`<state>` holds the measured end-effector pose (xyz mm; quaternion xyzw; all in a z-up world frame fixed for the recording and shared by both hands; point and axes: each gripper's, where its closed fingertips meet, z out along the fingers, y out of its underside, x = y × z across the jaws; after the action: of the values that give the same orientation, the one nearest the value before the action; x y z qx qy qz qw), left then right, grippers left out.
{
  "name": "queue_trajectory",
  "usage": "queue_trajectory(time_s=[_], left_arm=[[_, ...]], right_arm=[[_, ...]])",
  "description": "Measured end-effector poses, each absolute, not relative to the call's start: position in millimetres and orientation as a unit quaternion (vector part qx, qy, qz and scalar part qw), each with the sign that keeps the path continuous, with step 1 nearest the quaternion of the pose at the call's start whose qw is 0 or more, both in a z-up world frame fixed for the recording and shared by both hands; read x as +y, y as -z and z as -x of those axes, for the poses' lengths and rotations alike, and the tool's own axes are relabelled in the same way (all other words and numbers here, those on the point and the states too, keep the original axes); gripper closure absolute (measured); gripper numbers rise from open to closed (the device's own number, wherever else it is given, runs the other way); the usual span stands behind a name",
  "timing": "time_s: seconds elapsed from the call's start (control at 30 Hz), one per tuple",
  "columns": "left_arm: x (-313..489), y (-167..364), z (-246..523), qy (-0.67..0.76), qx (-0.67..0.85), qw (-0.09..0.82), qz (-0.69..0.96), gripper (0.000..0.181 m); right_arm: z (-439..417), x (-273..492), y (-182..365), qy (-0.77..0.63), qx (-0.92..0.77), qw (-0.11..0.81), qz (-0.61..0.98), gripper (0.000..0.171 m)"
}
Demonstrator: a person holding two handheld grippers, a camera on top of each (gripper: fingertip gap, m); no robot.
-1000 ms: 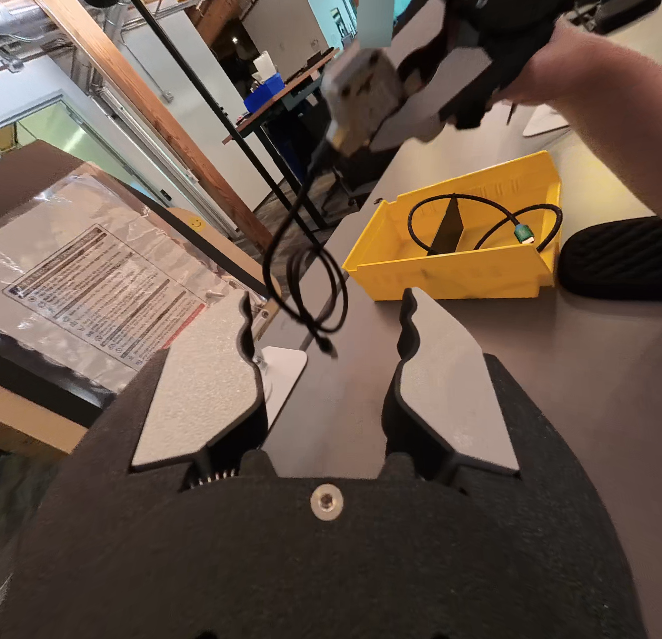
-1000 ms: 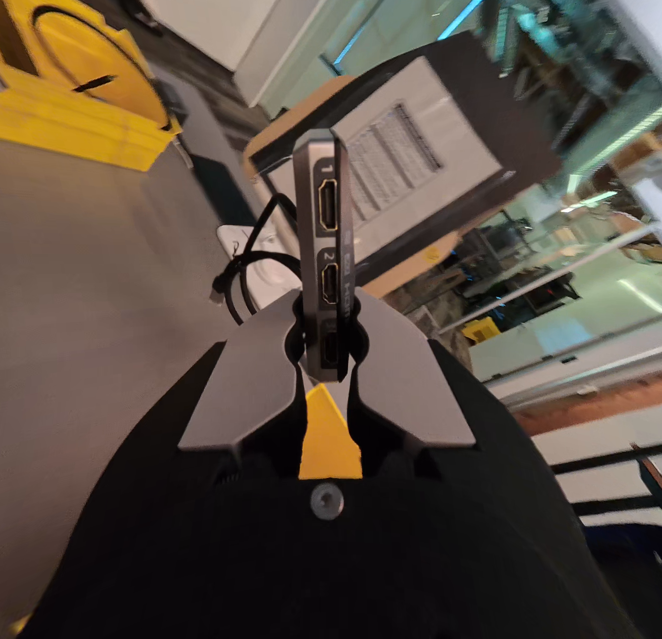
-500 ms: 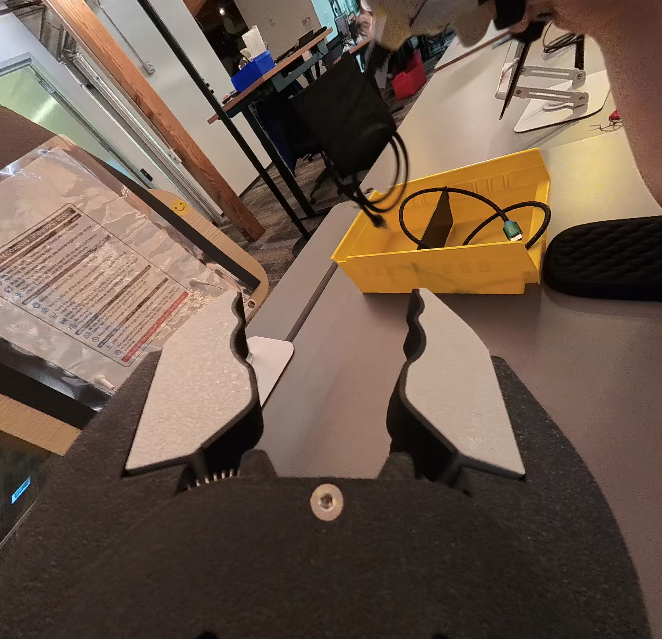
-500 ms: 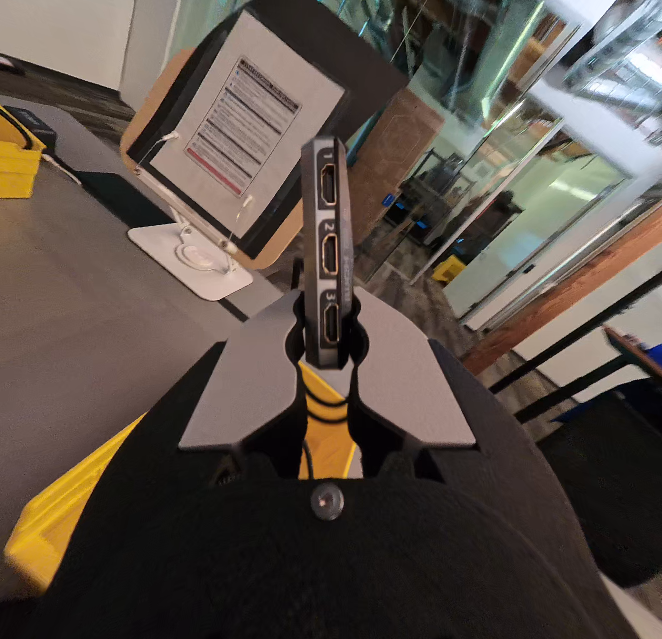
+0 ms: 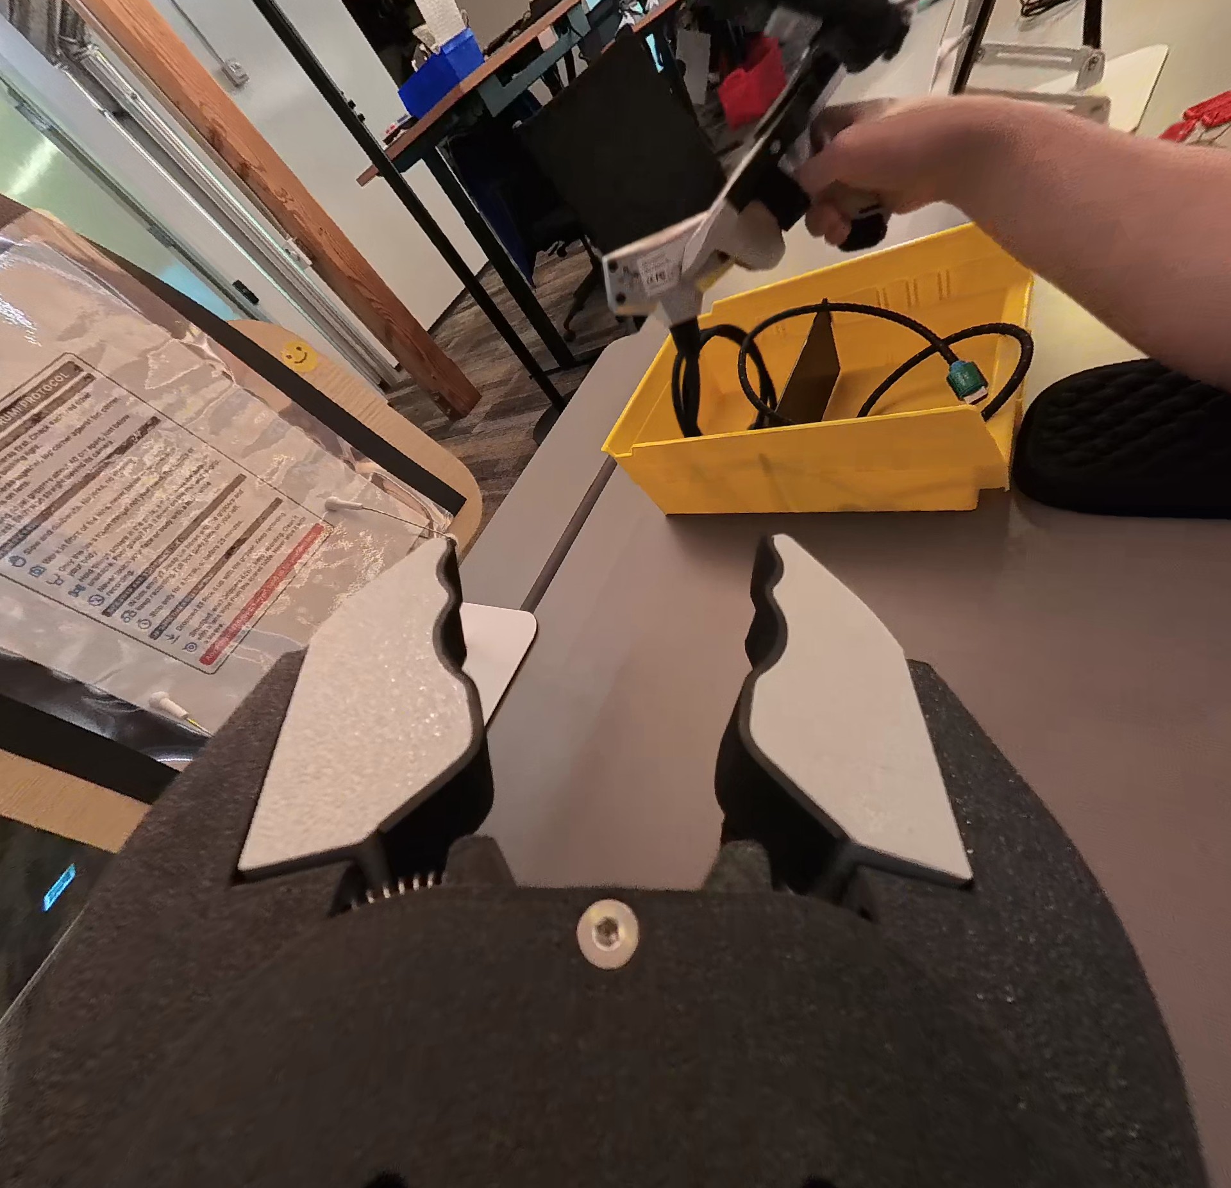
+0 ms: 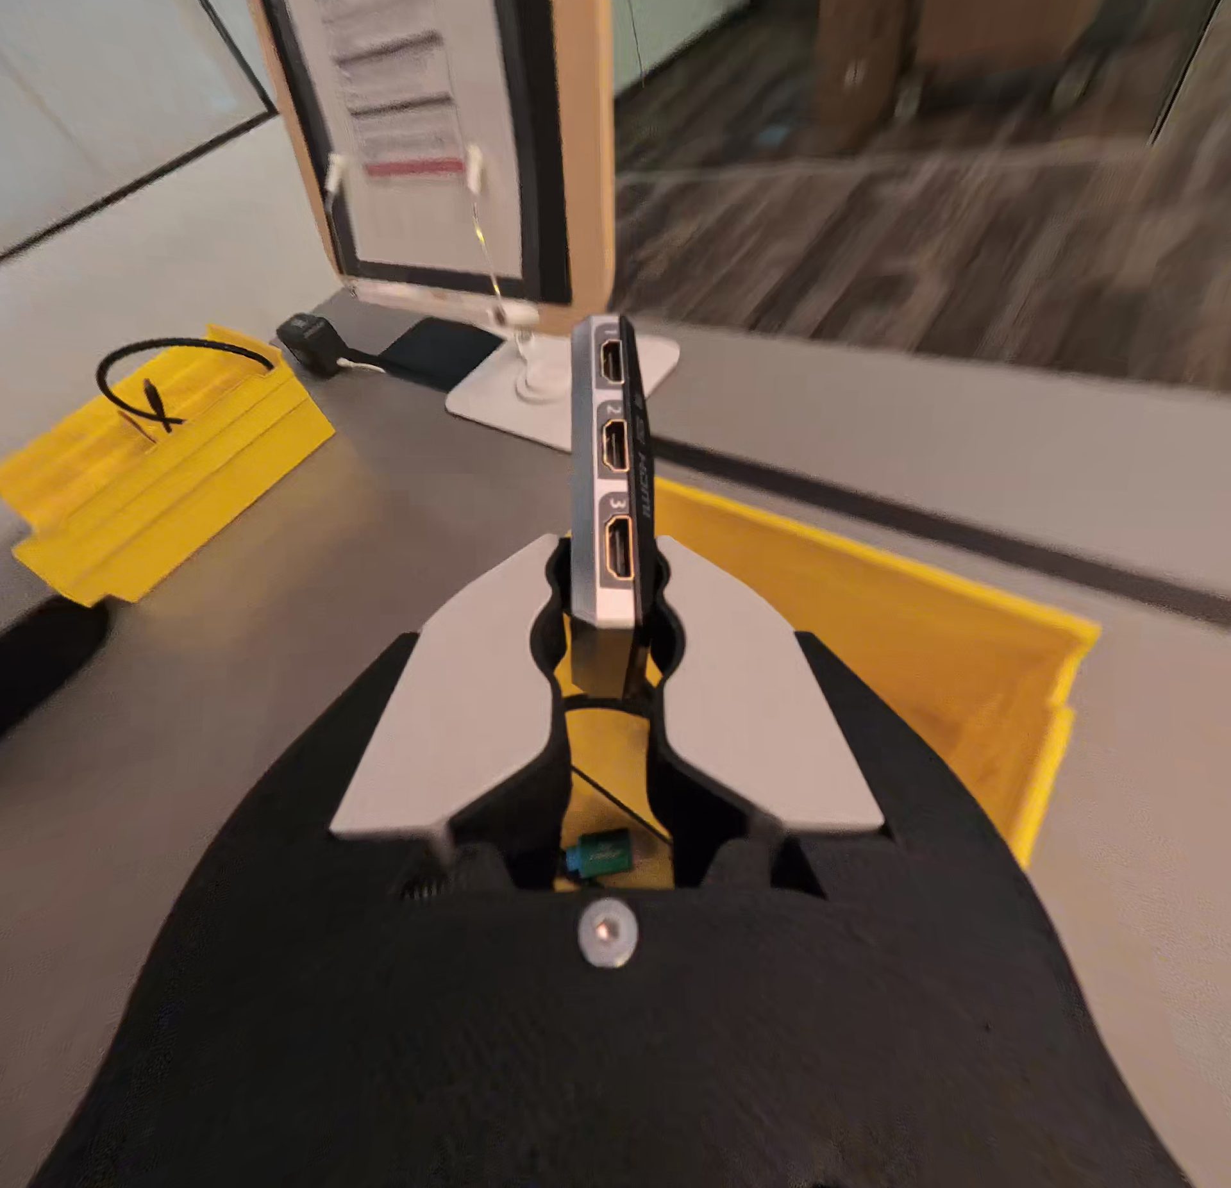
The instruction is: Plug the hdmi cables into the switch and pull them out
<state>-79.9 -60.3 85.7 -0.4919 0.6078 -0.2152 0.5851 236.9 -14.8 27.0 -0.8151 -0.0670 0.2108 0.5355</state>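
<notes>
Desk point(image 5: 999, 656) of grey laminate runs under me, a framed instruction sheet point(image 5: 133, 523) standing at its left edge in an open office. My left gripper point(image 5: 606, 623) hangs wide open, empty. Farther right, my right gripper point(image 6: 609, 596) pinches the switch point(image 6: 609, 463) above the yellow bin point(image 5: 819, 463) holding black cables point(image 5: 932, 350).

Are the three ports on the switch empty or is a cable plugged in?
Empty. All three ports on the switch show open; no plug is inserted.

Each gripper point(image 5: 606, 596) point(image 6: 607, 580) has a grainy black body, grey wavy-edged fingers point(image 5: 373, 710) and one silver screw point(image 5: 607, 933).
</notes>
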Motion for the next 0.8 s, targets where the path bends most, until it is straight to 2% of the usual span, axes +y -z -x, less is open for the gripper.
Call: queue_trajectory(time_s=[0.13,0.23,0.3,0.4,0.5,0.67,0.8], left_arm=[[-61,-83,77,0.214,0.612,0.581,0.492,0.098],[-62,-80,76,0.209,0.617,0.577,0.493,0.099],[-61,-78,75,0.204,0.62,0.575,0.494,0.099],[-59,-76,76,0.2,0.621,0.573,0.497,0.1],[-59,-78,76,0.201,0.619,0.575,0.496,0.101],[-55,-79,80,0.194,0.614,0.579,0.5,0.102],[-52,-83,85,0.188,0.608,0.586,0.502,0.102]], right_arm=[[-249,-2,28,-0.268,0.031,0.444,0.854,0.149],[-261,2,38,-0.285,0.085,0.434,0.85,0.147],[-273,-2,40,-0.25,0.094,0.432,0.861,0.142],[-305,-8,43,-0.112,0.088,0.443,0.885,0.131],[-322,-14,46,-0.017,0.055,0.431,0.9,0.132],[-307,-26,68,-0.049,0.016,0.361,0.931,0.132],[-310,-28,73,0.014,-0.018,0.331,0.943,0.137]])
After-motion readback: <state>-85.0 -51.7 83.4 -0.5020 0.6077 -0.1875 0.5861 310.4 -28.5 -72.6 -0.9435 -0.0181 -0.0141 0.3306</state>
